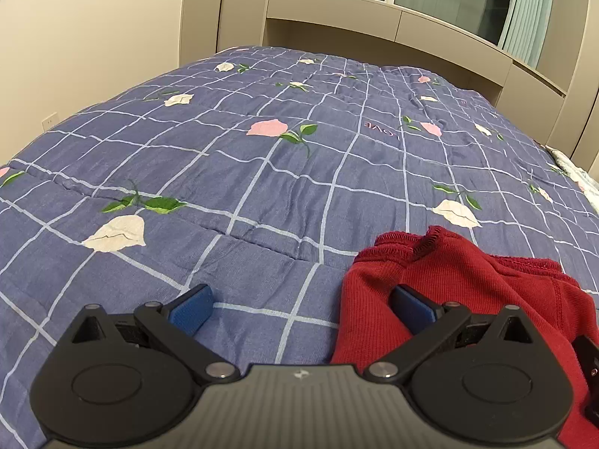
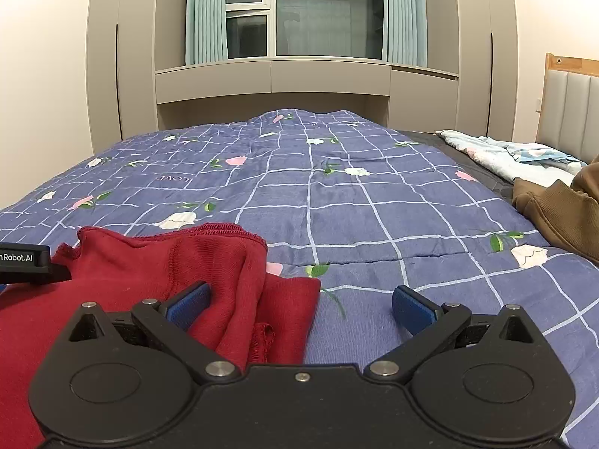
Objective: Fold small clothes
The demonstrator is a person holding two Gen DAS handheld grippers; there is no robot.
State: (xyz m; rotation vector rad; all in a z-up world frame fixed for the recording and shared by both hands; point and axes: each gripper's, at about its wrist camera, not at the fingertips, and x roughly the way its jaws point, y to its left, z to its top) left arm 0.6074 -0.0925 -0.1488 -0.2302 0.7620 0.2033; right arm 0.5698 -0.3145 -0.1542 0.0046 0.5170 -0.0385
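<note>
Both claws, left (image 1: 301, 308) and right (image 2: 301, 307), gape over red garment (image 2: 209, 273); brown garment (image 2: 561, 213) lies nearby.

Home bedroom: quilted bed (image 2: 337, 194), headboard (image 2: 569, 108), curtained window (image 2: 299, 11).
</note>
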